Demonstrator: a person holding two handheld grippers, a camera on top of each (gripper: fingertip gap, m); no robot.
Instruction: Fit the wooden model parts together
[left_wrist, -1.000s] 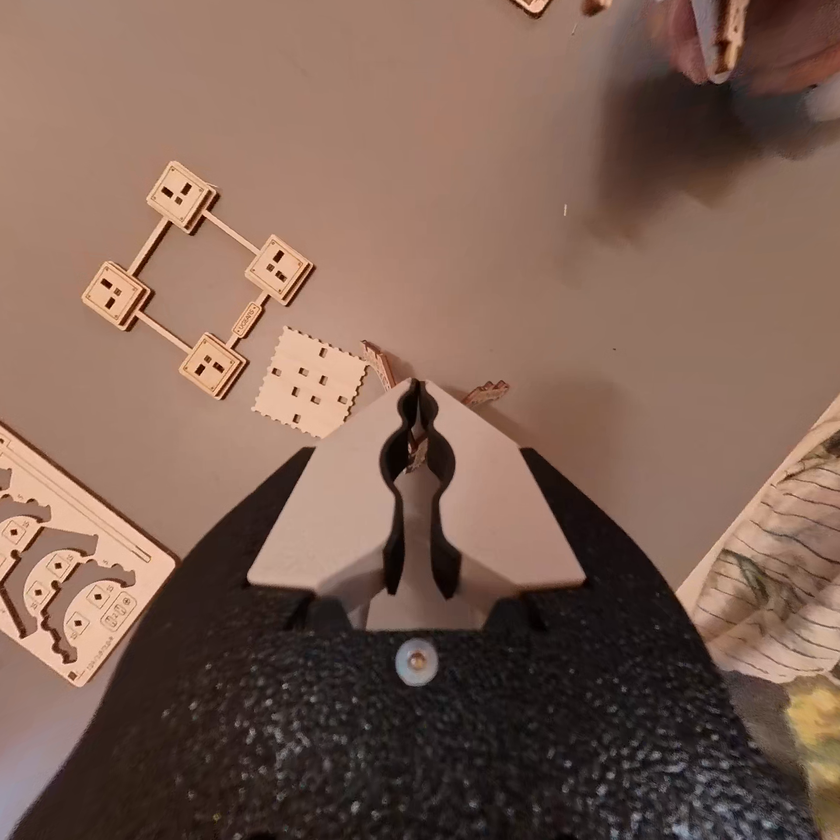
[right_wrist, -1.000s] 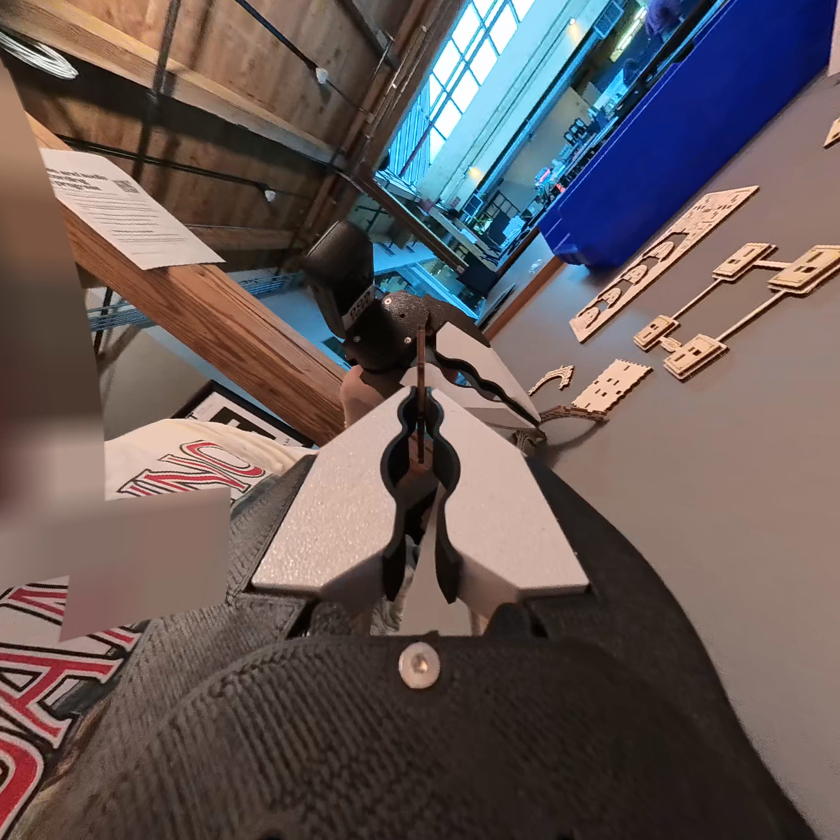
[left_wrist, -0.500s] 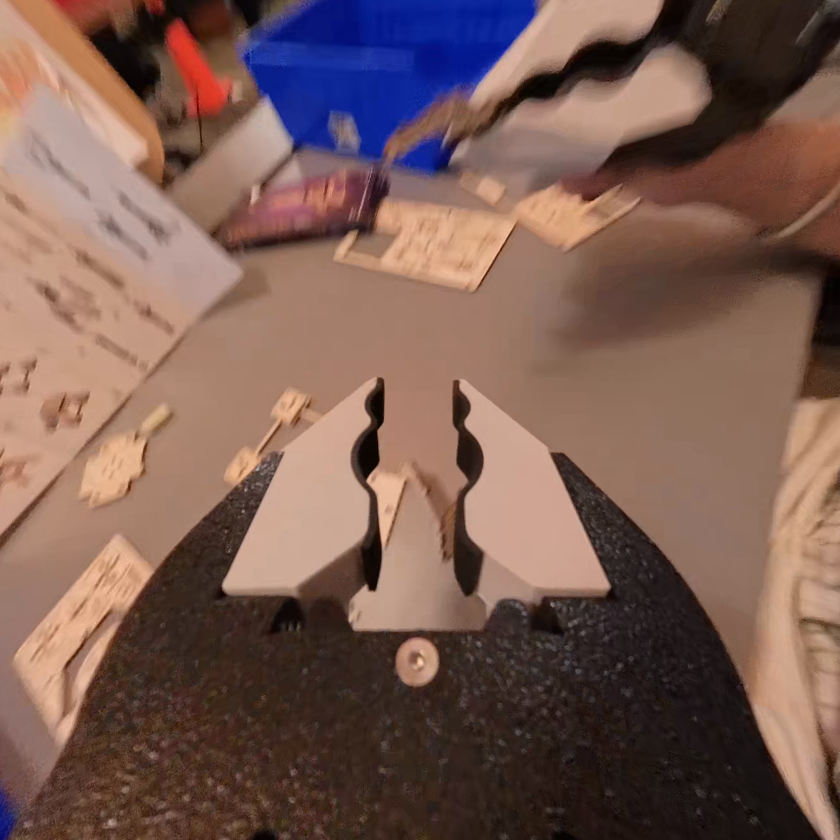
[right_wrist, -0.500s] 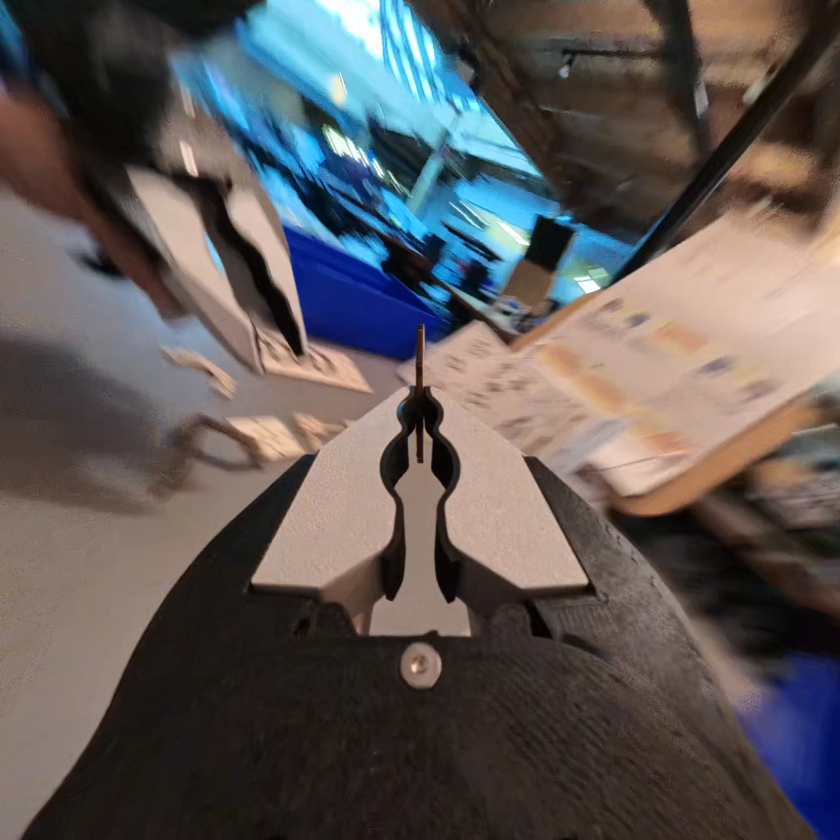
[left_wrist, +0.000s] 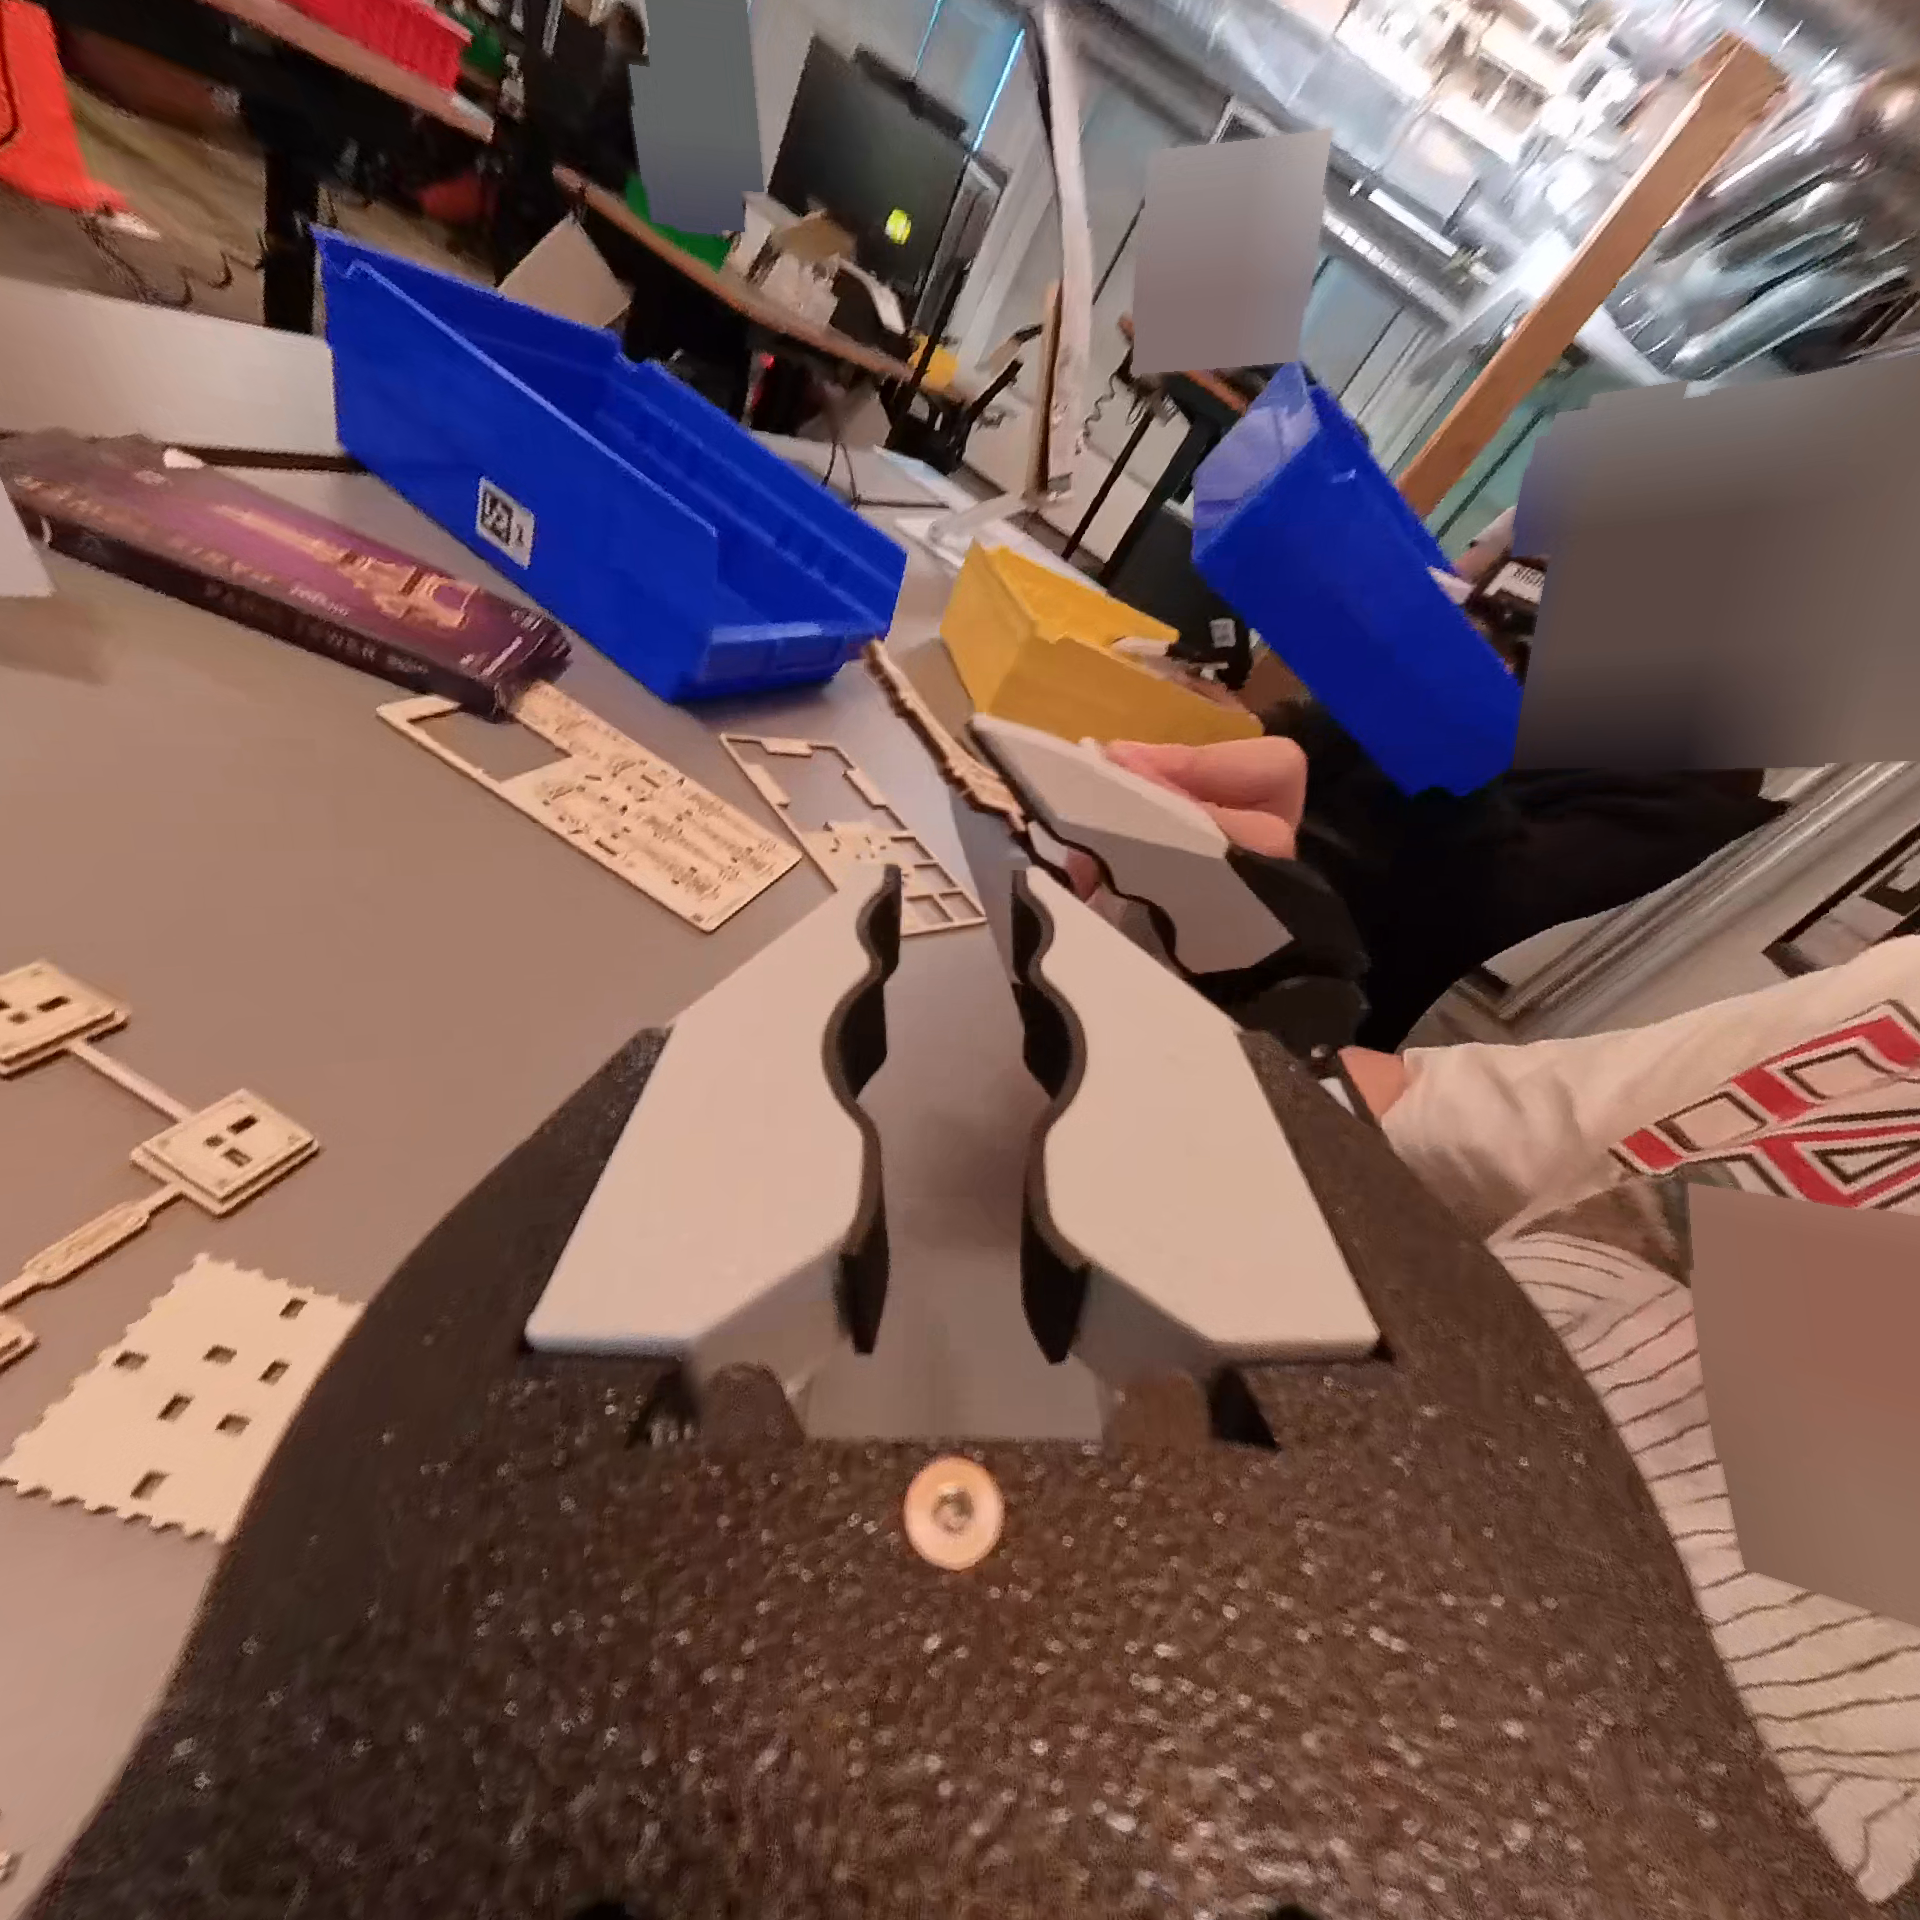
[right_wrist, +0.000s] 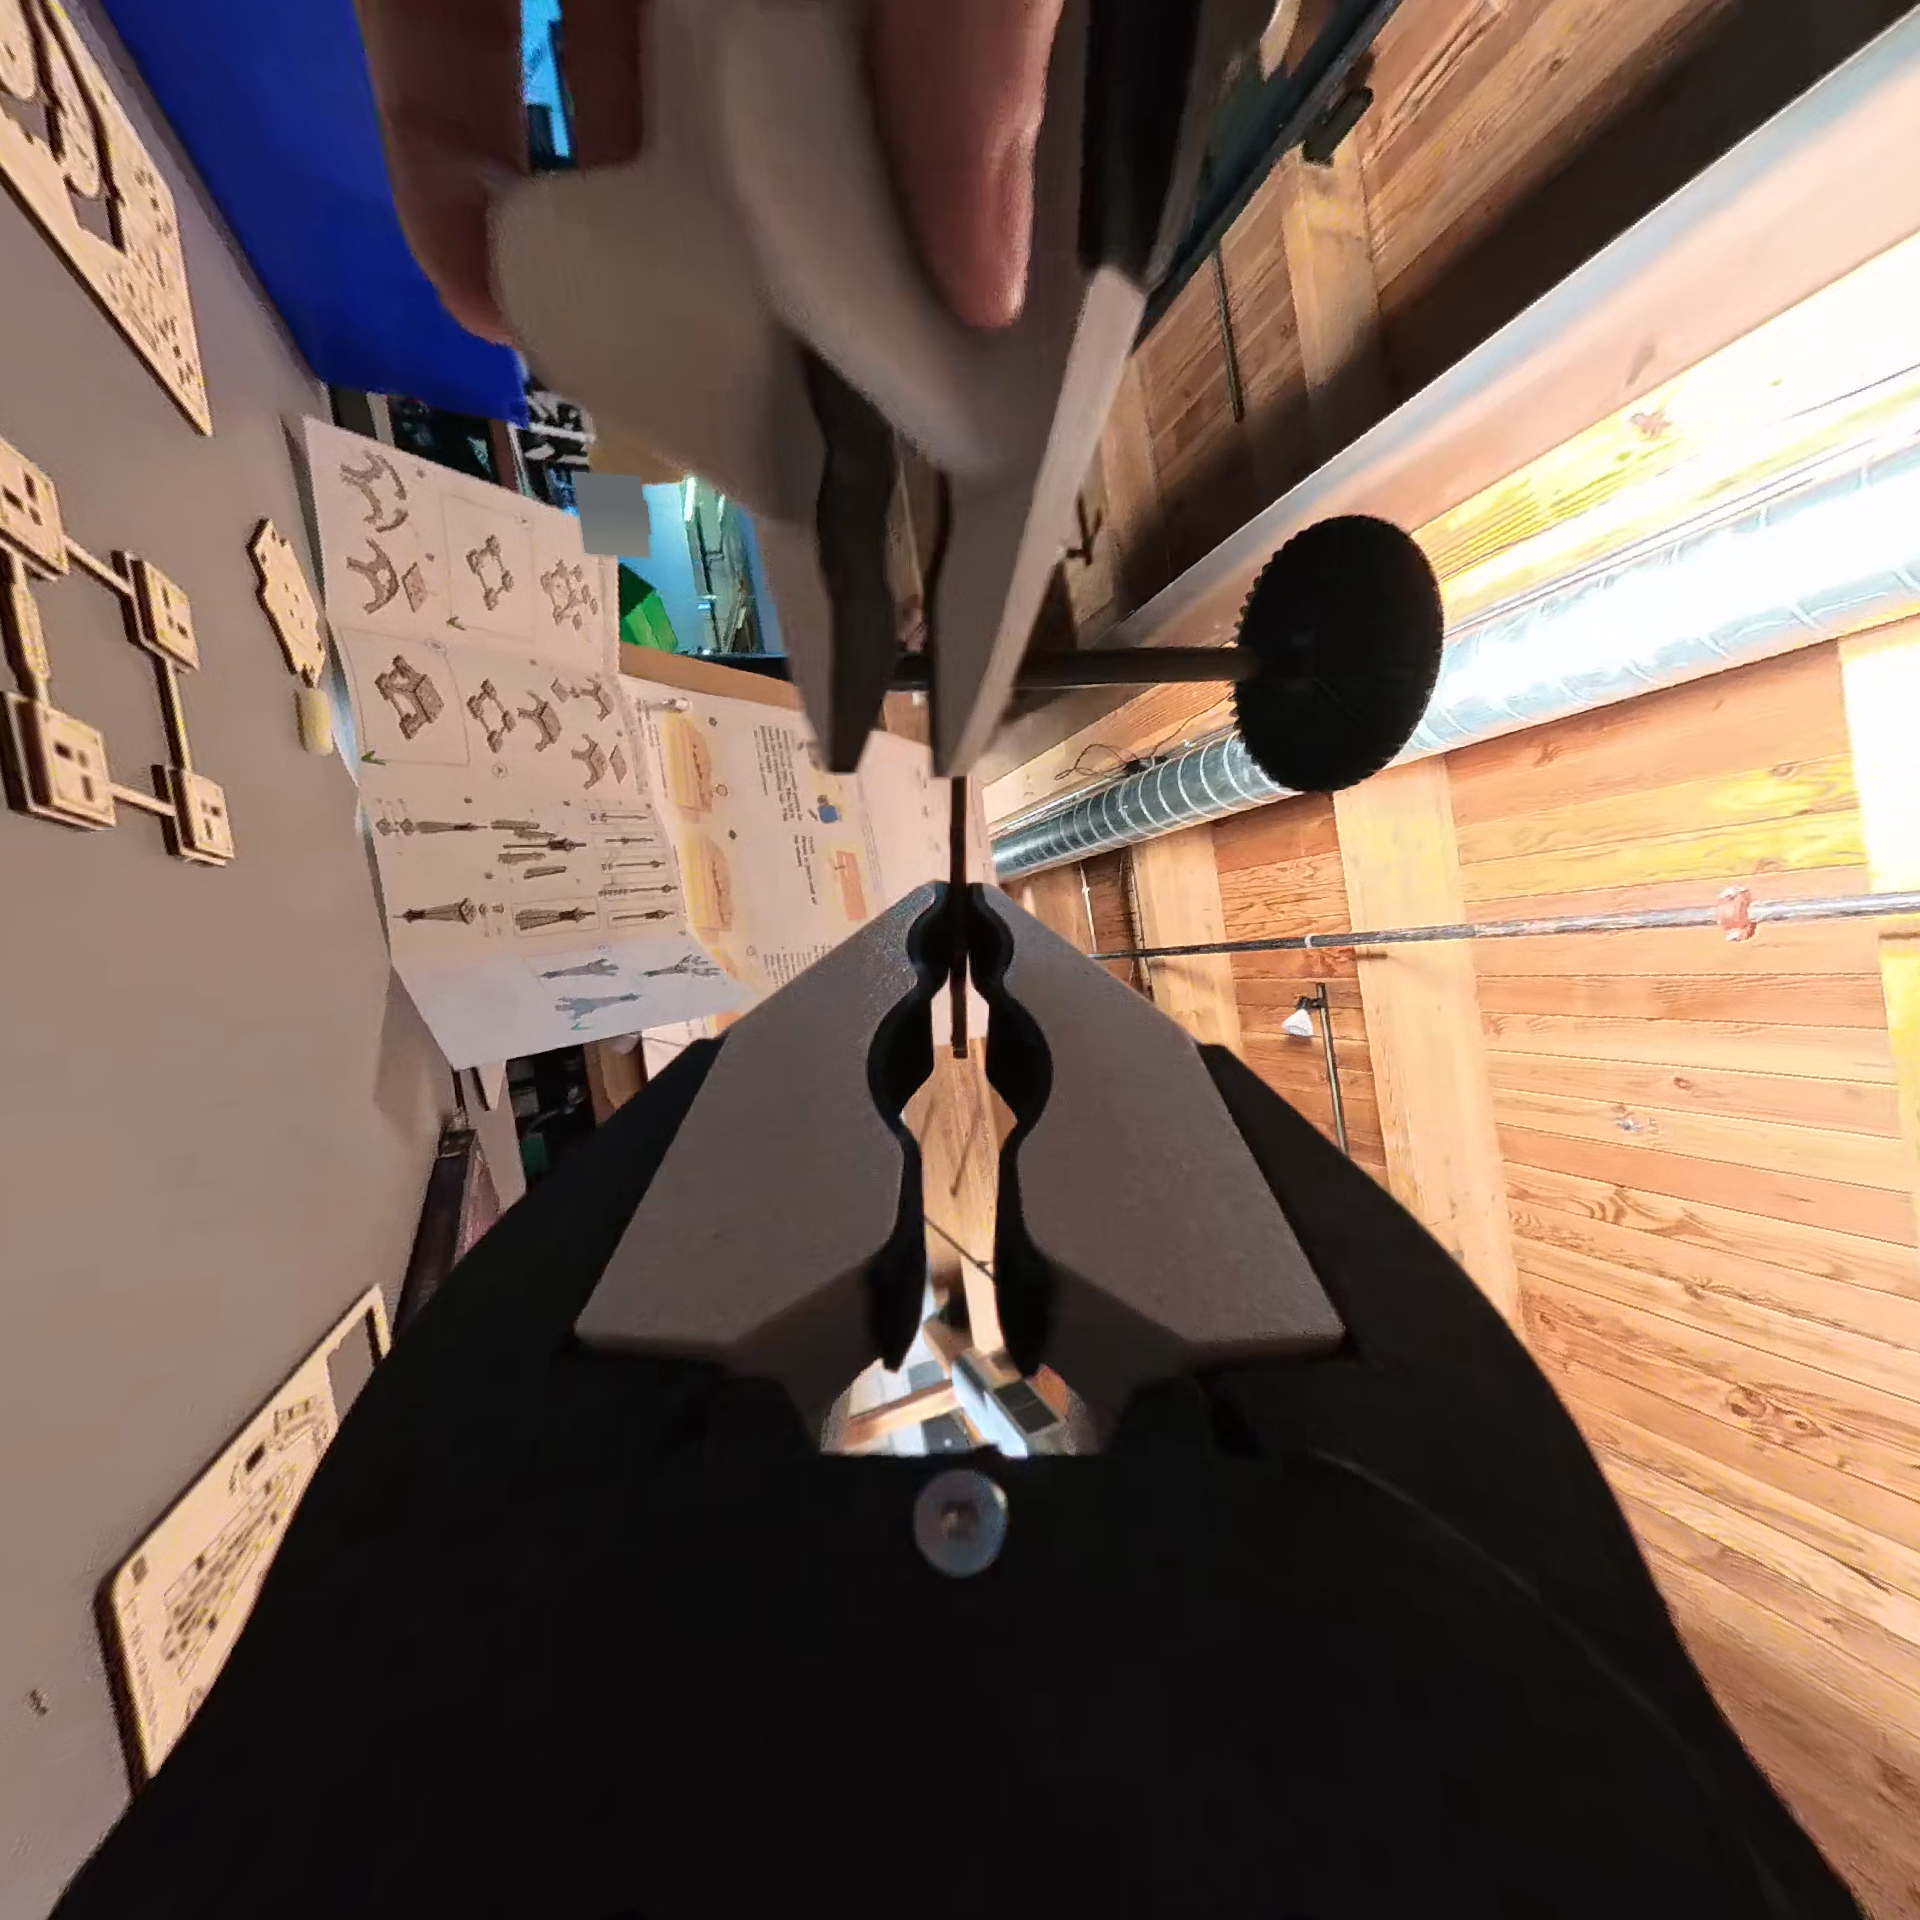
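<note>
My left gripper is open and empty, lifted off the grey table. My right gripper is shut on a thin flat wooden piece, seen edge-on and sticking out past the tips. In the left wrist view the right gripper is just ahead, and the wooden piece shows a toothed edge. In the right wrist view the left gripper hangs open just beyond the piece's tip. A wooden frame with four square blocks and a toothed square plate lie on the table.
Cut-out wooden sheets lie mid-table, with a purple box, two blue bins and a yellow bin behind. Paper instruction sheets lie beside the frame. A person's white sleeve is at the right. The grippers are tip to tip, or close to it.
The left gripper was shut low over the table by small pieces; it has opened, lifted and tilted up. The right gripper has swung round, still holding its piece, to face it.
</note>
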